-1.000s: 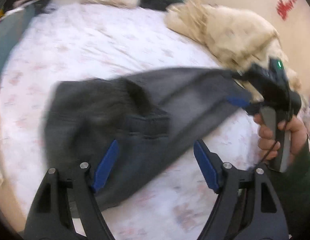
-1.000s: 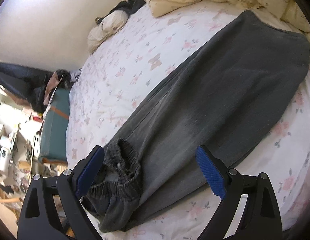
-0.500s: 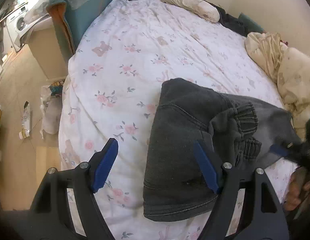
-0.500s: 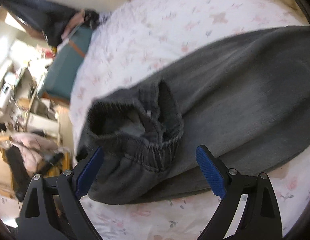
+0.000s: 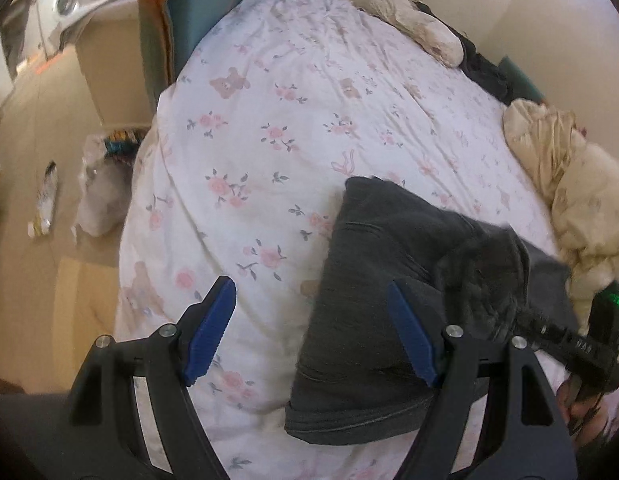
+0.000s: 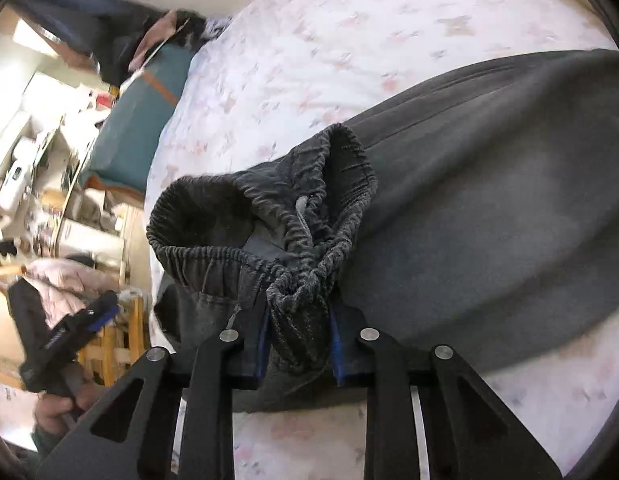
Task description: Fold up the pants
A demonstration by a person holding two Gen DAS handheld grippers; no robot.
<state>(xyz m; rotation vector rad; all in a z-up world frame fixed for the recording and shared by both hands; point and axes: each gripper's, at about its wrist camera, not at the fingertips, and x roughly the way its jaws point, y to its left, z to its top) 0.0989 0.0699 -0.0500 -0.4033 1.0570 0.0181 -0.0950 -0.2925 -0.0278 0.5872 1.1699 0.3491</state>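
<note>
Right gripper (image 6: pixel 299 340), bottom centre of its frame, is pinching the bunched elastic waistband (image 6: pixel 285 236) of the dark grey soft-fabric pants (image 6: pixel 489 200); blue pads (image 6: pixel 336 344) are closing on thick gathered cloth. Left gripper (image 5: pixel 309 332) is sitting wide apart, gripping nothing, right pad (image 5: pixel 411 340) overlapping the folded end of the pants in the lower right of its frame. Pants are lying on the white floral bedsheet (image 5: pixel 269 128), legs running toward upper right in the right view. Judging fabric as limp, mid-weight, non-slippery: it will be sagging between holds. Best holds: waistband corners and hem edge, both layers. Cream crumpled duvet (image 5: pixel 581 200) is lying far right.
</note>
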